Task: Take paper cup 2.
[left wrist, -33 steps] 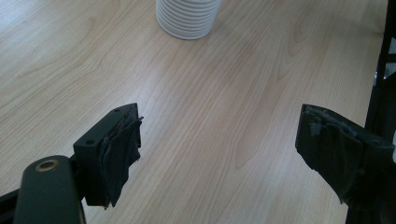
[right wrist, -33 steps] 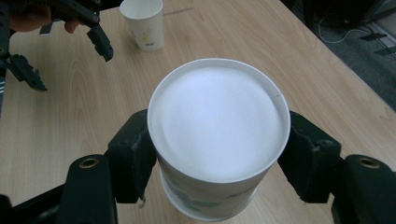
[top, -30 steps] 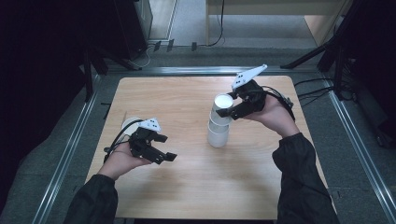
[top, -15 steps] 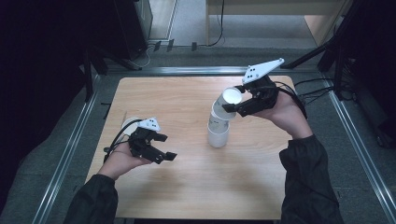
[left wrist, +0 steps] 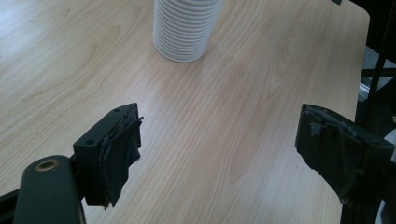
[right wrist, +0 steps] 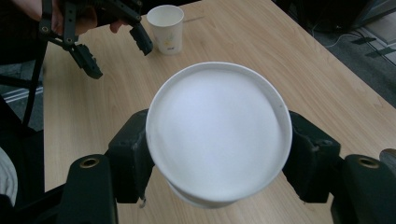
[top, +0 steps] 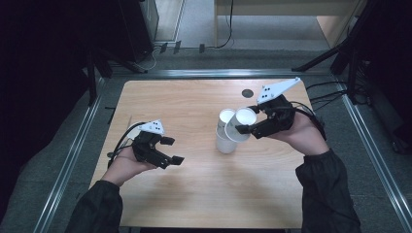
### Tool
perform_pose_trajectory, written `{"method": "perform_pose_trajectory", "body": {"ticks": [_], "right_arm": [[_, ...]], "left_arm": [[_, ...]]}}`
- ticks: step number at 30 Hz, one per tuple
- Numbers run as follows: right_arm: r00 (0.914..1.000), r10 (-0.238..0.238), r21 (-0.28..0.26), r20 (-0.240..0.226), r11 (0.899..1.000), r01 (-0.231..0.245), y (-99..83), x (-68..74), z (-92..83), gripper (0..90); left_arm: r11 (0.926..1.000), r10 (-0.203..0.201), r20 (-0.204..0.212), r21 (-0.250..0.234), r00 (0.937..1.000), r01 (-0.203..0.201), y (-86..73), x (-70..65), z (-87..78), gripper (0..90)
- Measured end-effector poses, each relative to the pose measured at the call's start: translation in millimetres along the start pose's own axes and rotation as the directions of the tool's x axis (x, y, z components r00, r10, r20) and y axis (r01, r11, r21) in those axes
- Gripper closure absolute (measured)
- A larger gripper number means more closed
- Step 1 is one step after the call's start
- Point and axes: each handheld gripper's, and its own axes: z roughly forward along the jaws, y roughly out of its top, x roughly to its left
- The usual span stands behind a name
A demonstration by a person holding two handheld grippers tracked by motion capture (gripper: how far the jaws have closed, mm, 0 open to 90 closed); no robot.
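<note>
Between the jaws of the right gripper (top: 244,128) sits a white paper cup (top: 240,125), clamped at its sides w/ the pads pressing on both walls; in the right gripper view the same gripper (right wrist: 215,163) has the cup (right wrist: 218,133) front and centre, open mouth toward the camera, held clear above the table top. Cup is tilted in the high view, rim facing up-left, and it hangs just beside and partly over a second white cup (top: 225,137) standing upright on the wooden table (top: 184,194) (whether the two touch, can't tell). That standing cup shows in the left gripper view as a ribbed white base (left wrist: 185,28) at the far end, and in the right gripper view as a small cup (right wrist: 166,29) near the far edge. Left gripper (top: 169,151) rests low over the table's left part, well apart from both cups, jaws apart w/ nothing betw. them; its own view (left wrist: 219,154) shows bare wood in the gap.
</note>
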Motion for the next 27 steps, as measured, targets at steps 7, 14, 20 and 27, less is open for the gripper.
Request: {"method": "perform_pose_trajectory", "body": {"ticks": [7,14,20,27], "right_arm": [[0.9999,-0.001,0.024,0.010,1.000,0.001,-10.4,13.8,-0.4,33.8],[0.9999,-0.002,0.047,-0.016,0.999,0.003,-16.4,23.8,2.9,33.7],[0.9996,0.004,0.061,-0.028,0.998,-0.003,-26.1,29.4,7.8,33.8],[0.9978,0.026,0.072,-0.061,0.997,-0.022,-39.9,32.1,20.0,34.0]], "left_arm": [[0.9999,0.015,0.011,-0.001,0.9998,-0.015,3.0,-1.3,3.5,14.4],[0.9988,0.049,0.034,-0.009,0.9982,-0.048,6.6,-7.6,8.8,14.4],[0.9973,0.073,0.058,-0.011,0.9956,-0.073,8.1,-12.6,13.7,14.4],[0.9958,0.079,0.093,-0.053,0.9925,-0.074,7.1,-11.3,13.2,14.4]]}}
